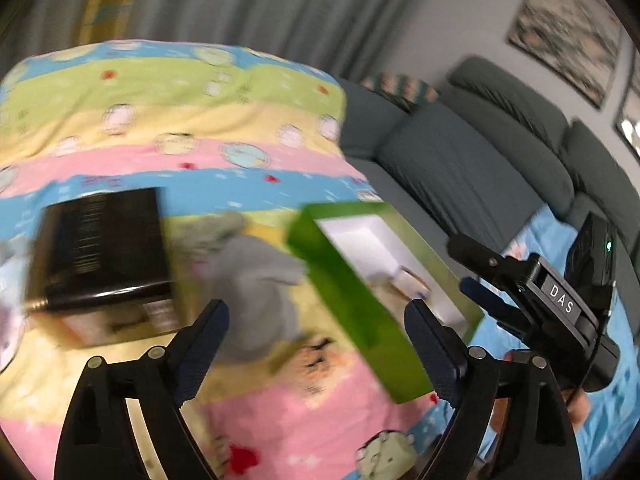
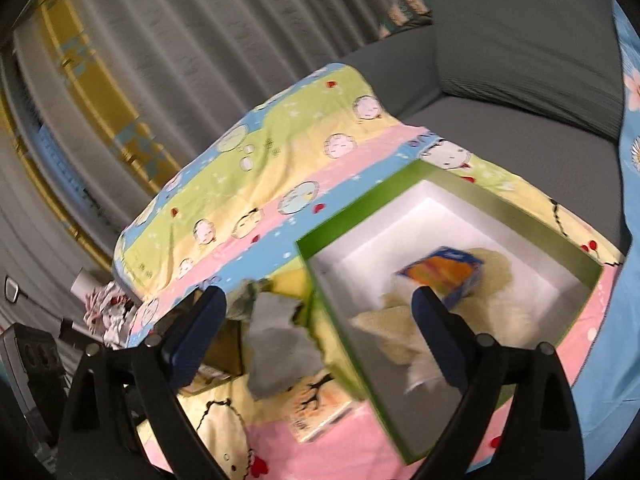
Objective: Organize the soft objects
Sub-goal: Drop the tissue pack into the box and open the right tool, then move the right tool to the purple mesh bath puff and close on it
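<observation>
A grey soft cloth [image 1: 256,292] lies on the striped cartoon blanket [image 1: 168,120] between a black box [image 1: 104,256] and a green box [image 1: 360,304] with a white inside. My left gripper [image 1: 316,344] is open and empty just above the cloth. The right gripper's body [image 1: 560,300] shows at the right. In the right wrist view the grey cloth [image 2: 276,352] lies left of the green box [image 2: 340,312], which holds pale yellow cloths [image 2: 492,320] and a blue-orange packet [image 2: 444,272]. My right gripper [image 2: 320,332] is open and empty over the box's left wall.
A grey sofa [image 1: 472,168] runs along the right and back. A light blue flowered cloth [image 2: 624,280] hangs at the right. A small book or card [image 2: 320,412] lies on the blanket by the green box. Curtains [image 2: 180,40] hang behind.
</observation>
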